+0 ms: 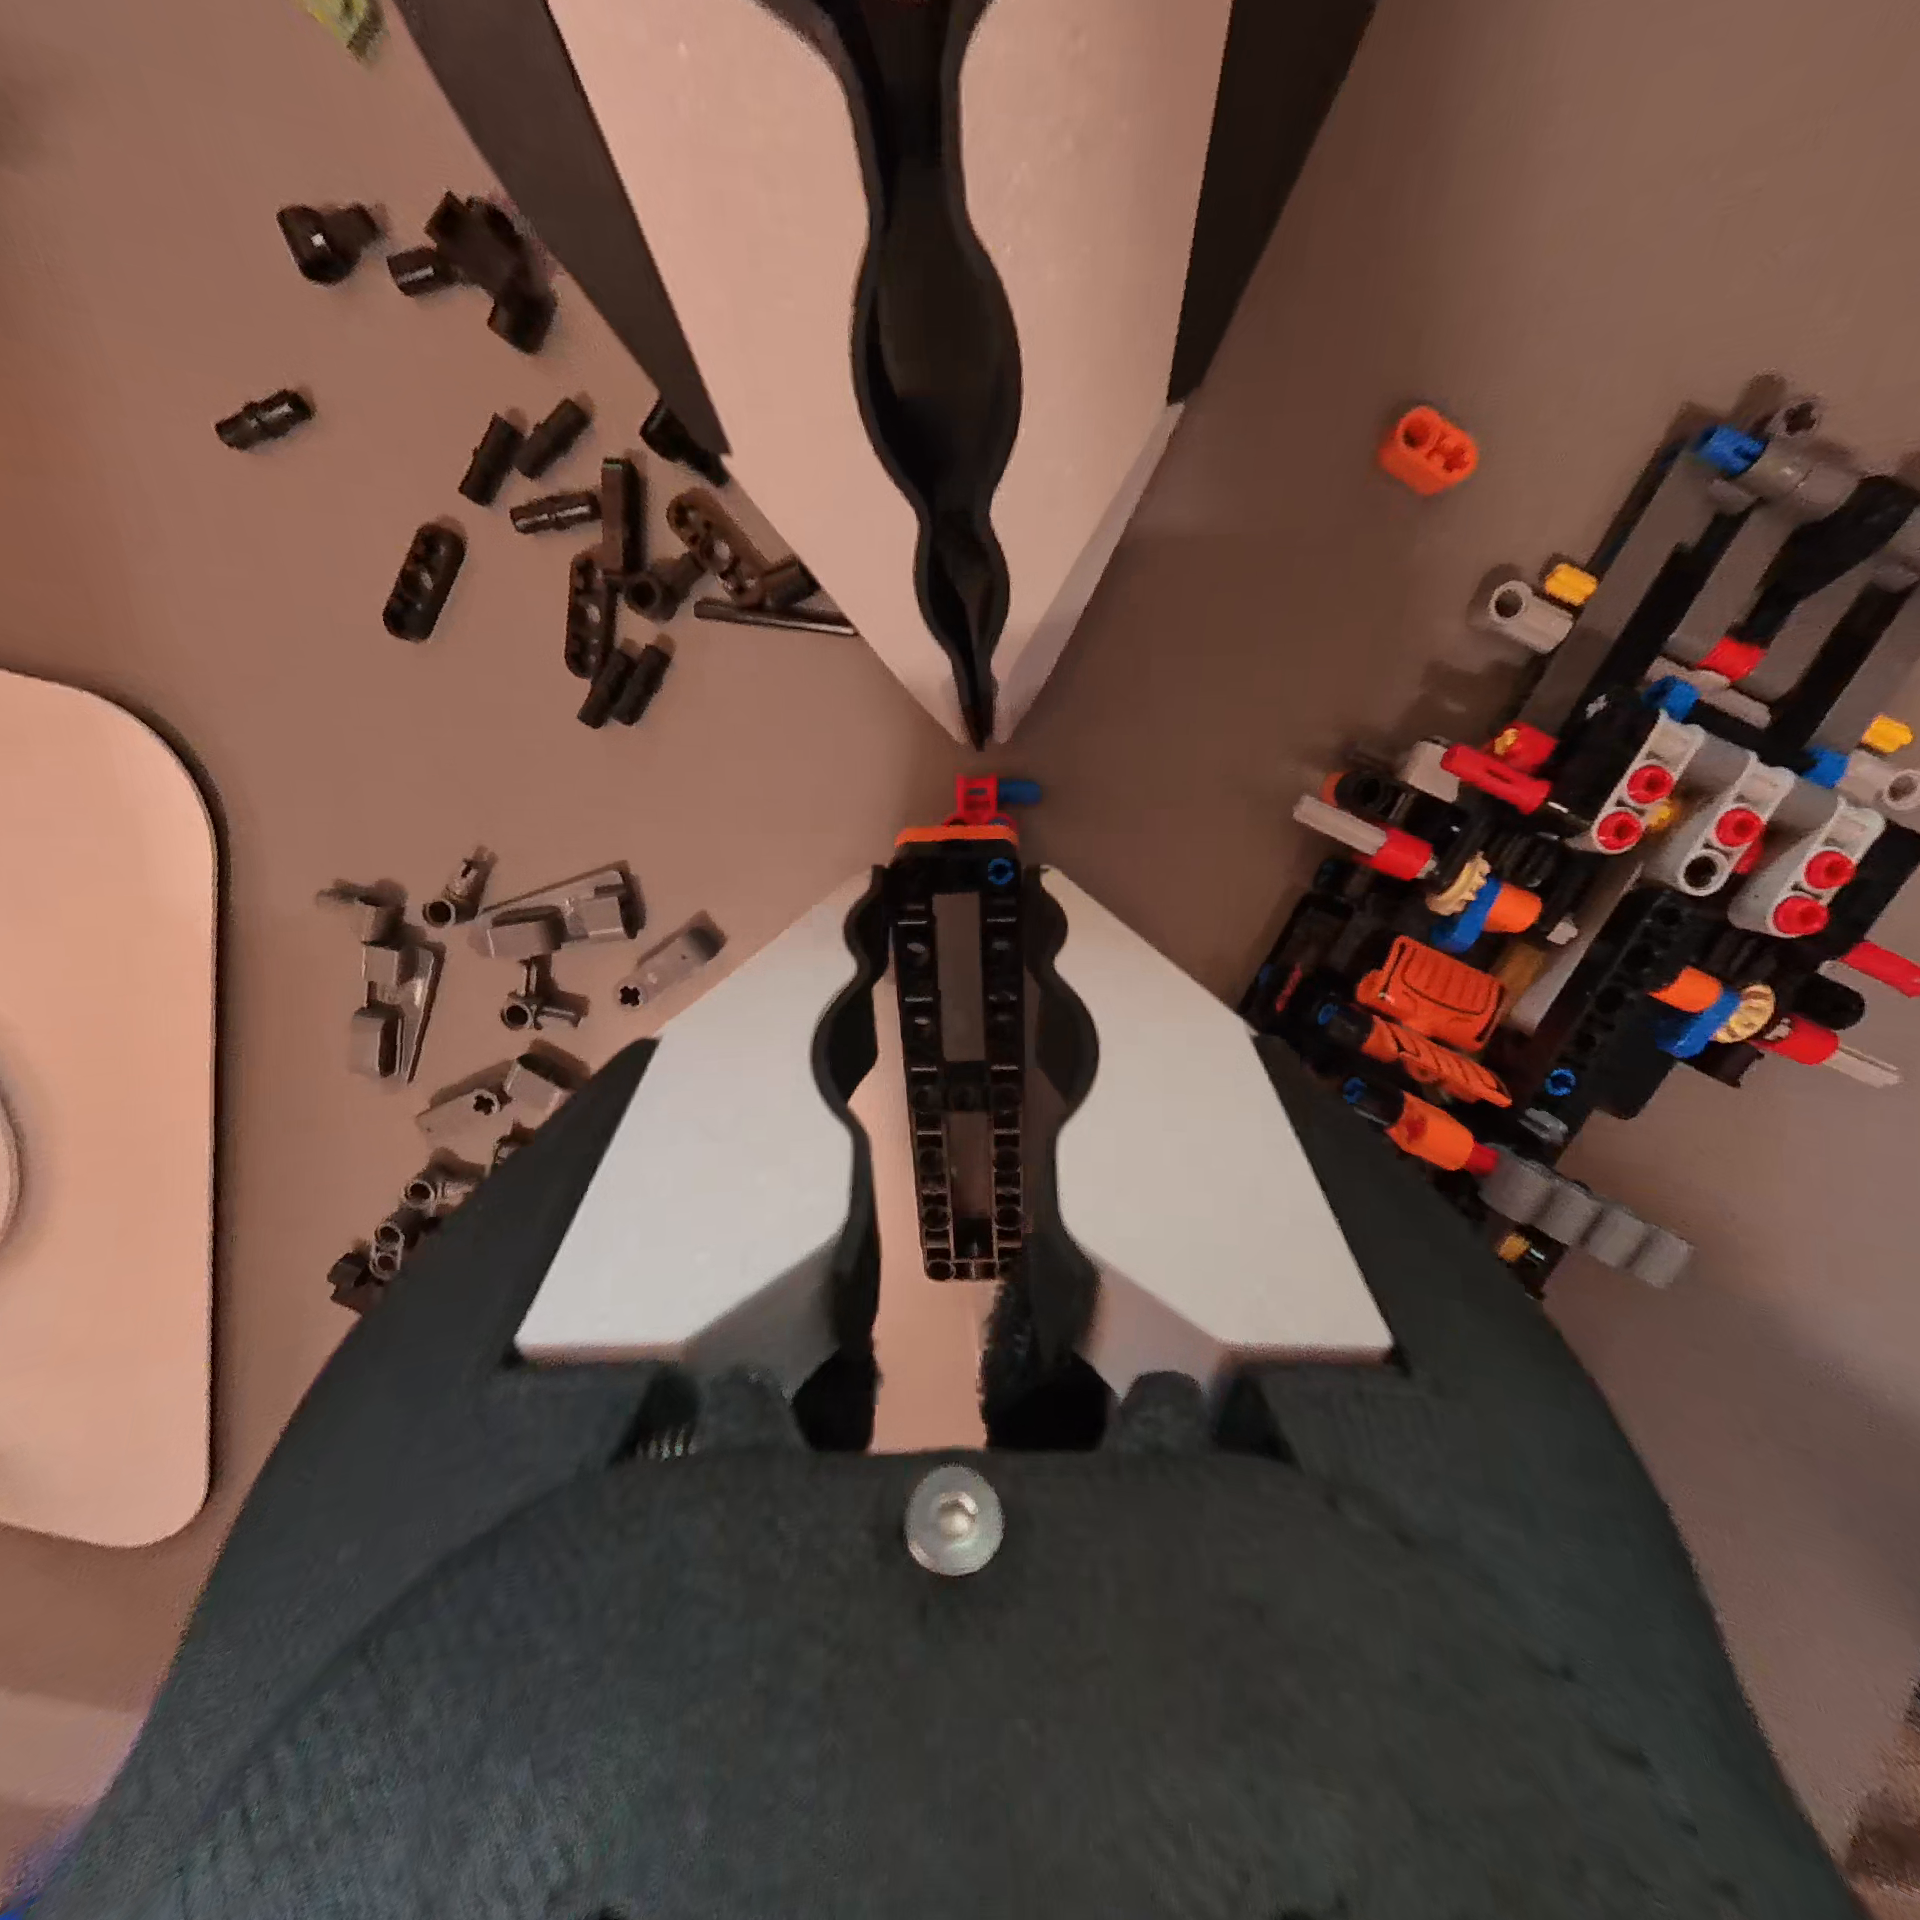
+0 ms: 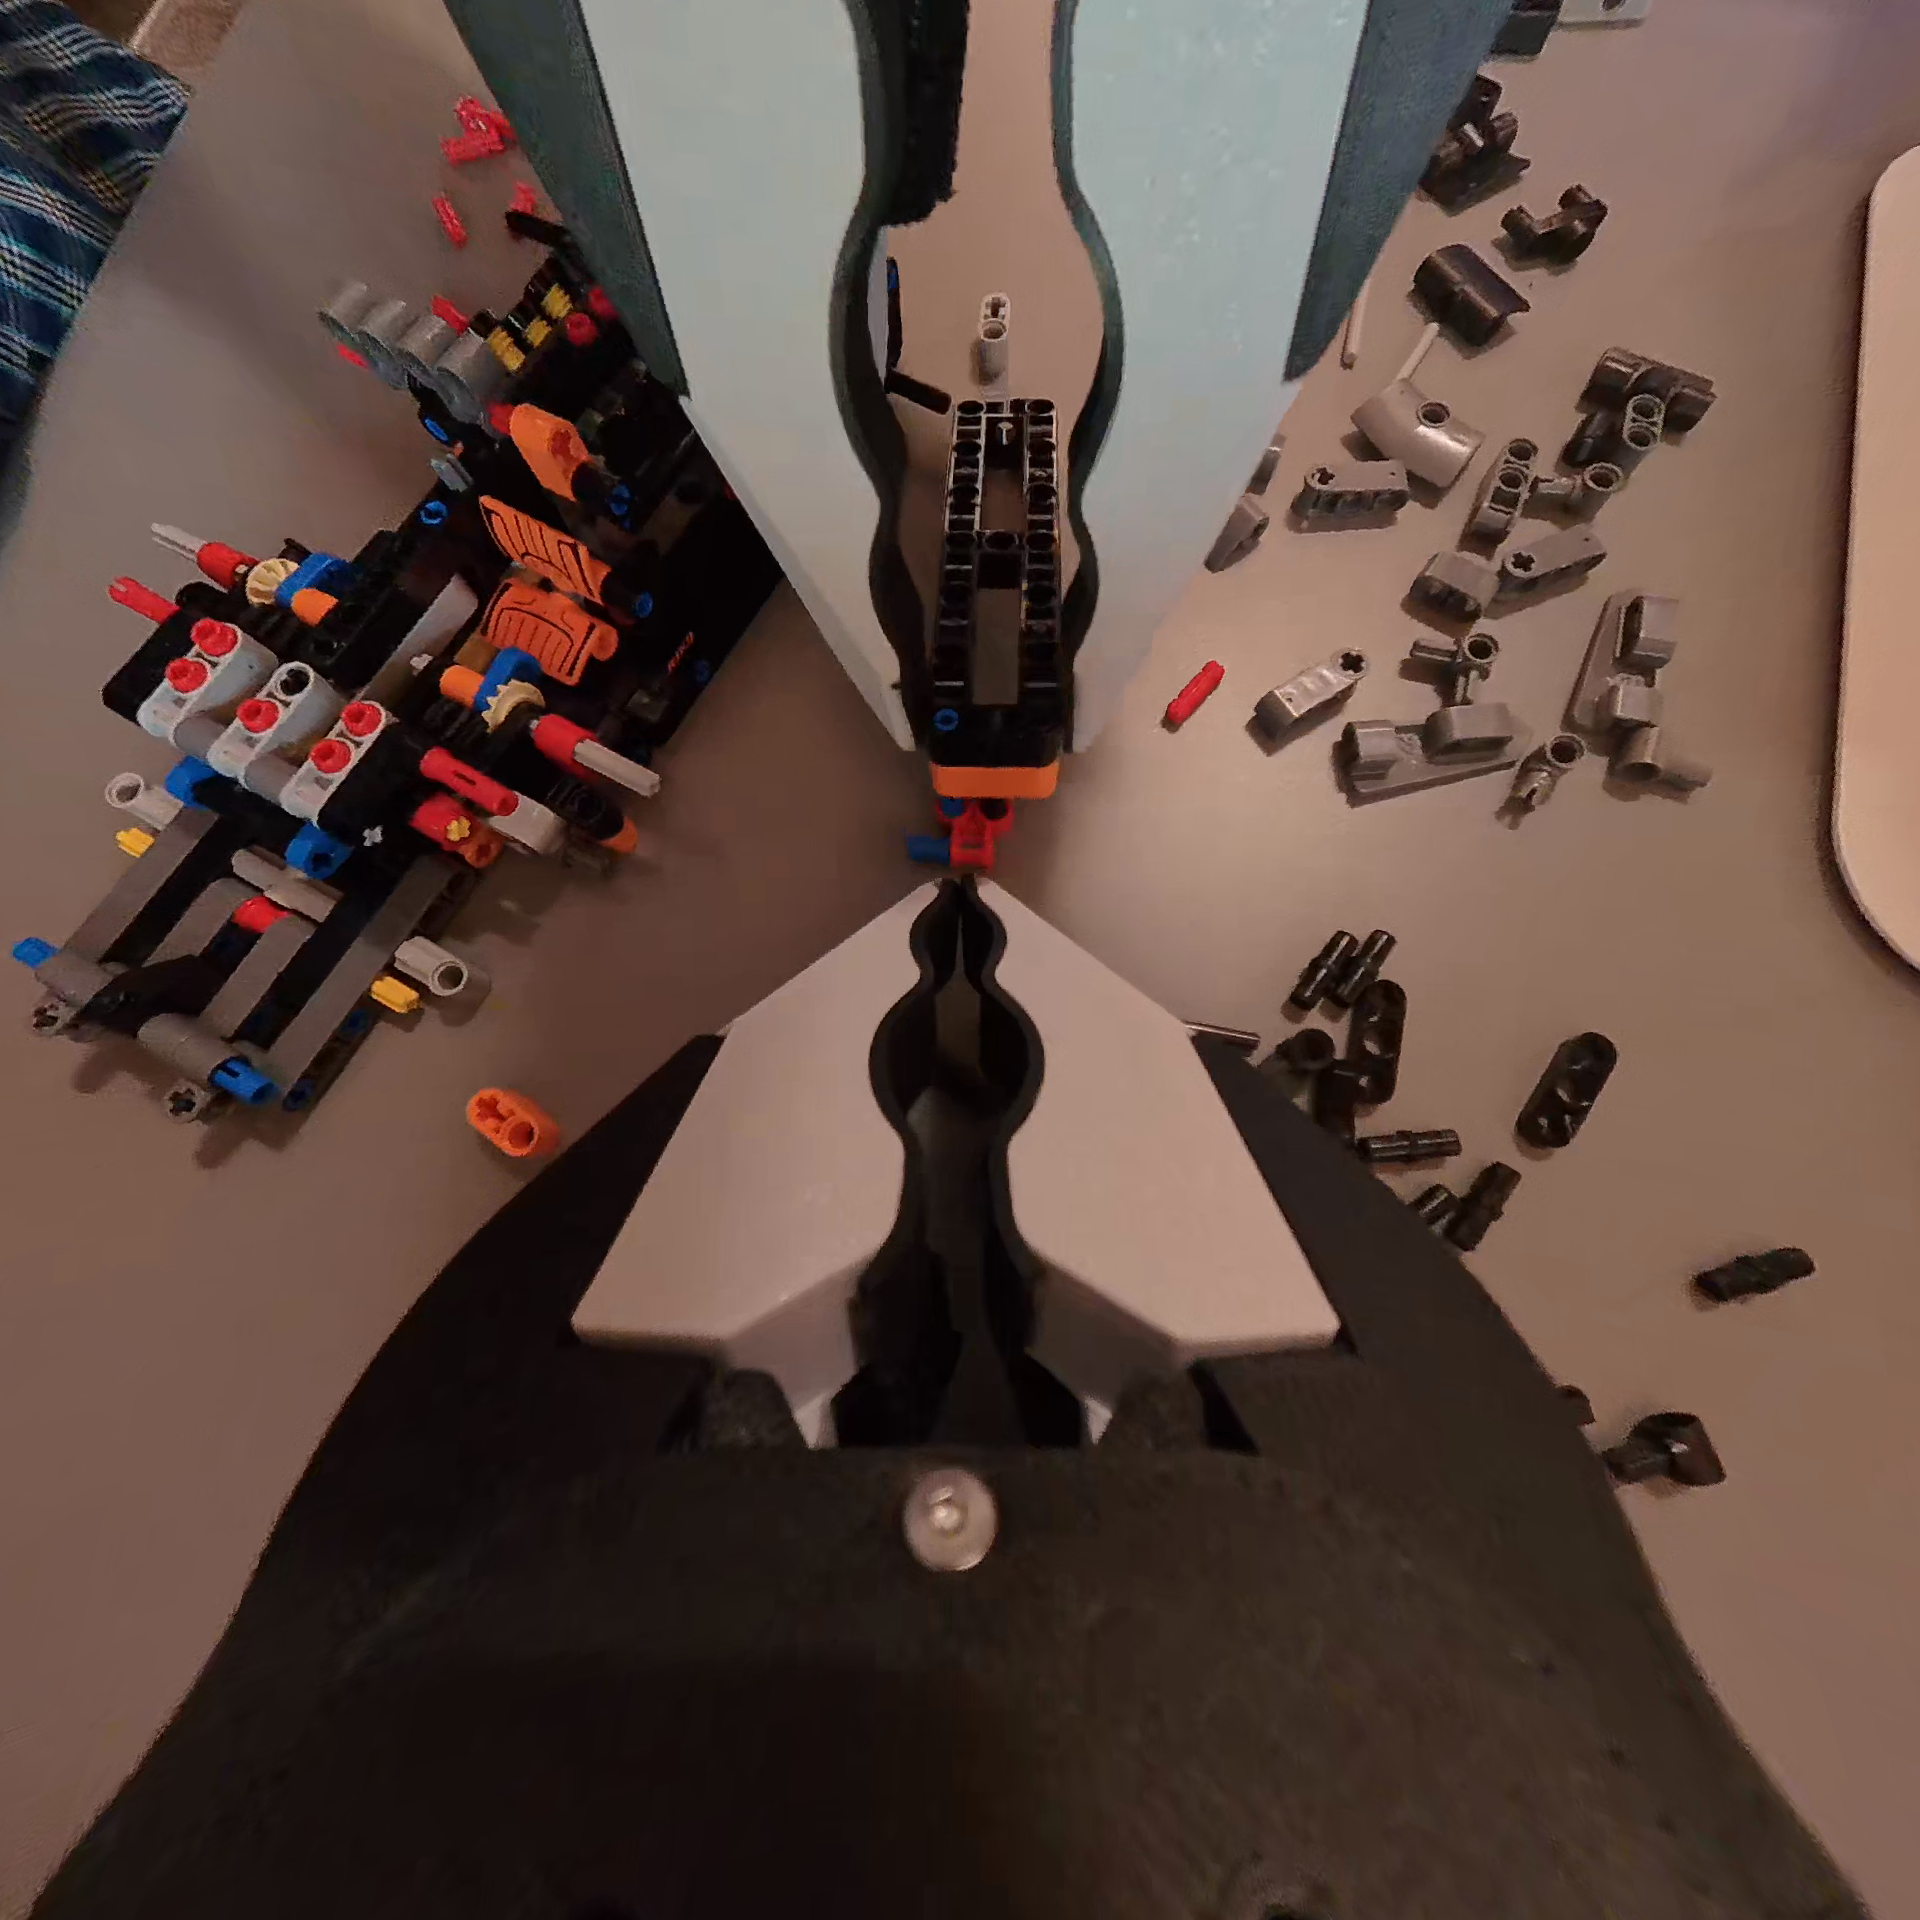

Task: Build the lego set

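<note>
My left gripper (image 1: 961, 883) is shut on a long black lego frame (image 1: 961, 1039) and holds it above the table. The frame's far end carries an orange piece (image 1: 951, 834), a red connector (image 1: 977, 800) and a blue pin (image 1: 1023, 792). My right gripper (image 2: 961, 883) faces it, jaws shut and empty, with its tips just short of the red connector (image 2: 971, 826). I cannot tell whether they touch. The right gripper also shows in the left wrist view (image 1: 977, 732), and the black frame in the right wrist view (image 2: 997, 582).
A large part-built lego model (image 1: 1621, 883) (image 2: 364, 707) lies beside the grippers, with a loose orange connector (image 1: 1429, 449) near it. Black pieces (image 1: 603, 561) and grey pieces (image 1: 520, 935) are scattered on the other side. A white board (image 1: 94, 1091) lies at the table's edge. The tips of both grippers are at nearly the same place.
</note>
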Demonstrator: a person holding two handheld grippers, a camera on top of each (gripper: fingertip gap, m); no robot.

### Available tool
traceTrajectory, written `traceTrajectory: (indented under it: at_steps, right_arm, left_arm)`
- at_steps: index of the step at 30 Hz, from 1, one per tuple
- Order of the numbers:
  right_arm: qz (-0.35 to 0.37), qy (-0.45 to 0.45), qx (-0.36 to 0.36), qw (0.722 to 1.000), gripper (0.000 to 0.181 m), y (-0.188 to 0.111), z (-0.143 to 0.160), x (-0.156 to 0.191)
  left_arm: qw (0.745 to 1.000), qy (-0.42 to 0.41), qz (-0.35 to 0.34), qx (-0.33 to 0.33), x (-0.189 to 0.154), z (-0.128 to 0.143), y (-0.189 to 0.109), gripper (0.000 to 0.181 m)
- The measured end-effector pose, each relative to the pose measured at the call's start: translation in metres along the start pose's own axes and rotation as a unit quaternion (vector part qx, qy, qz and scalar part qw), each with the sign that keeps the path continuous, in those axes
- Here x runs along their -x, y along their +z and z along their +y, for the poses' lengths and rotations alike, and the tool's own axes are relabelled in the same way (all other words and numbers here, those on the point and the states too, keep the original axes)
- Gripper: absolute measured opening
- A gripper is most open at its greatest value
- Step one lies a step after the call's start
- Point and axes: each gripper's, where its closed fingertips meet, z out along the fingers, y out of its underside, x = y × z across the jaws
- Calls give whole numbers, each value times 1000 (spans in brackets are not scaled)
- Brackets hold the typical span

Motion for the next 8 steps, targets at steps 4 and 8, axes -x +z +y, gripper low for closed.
traceTrajectory:
  at_steps: [4,8]
  right_arm:
    - [5,-7,0,1000,0,5,-3,1]
    - [8,-7,1,1000,0,6,-3,1]
  left_arm:
    - [1000,-3,5,-4,0,-2,1,25]
    - [1000,3,-1,4,0,-2,0,25]
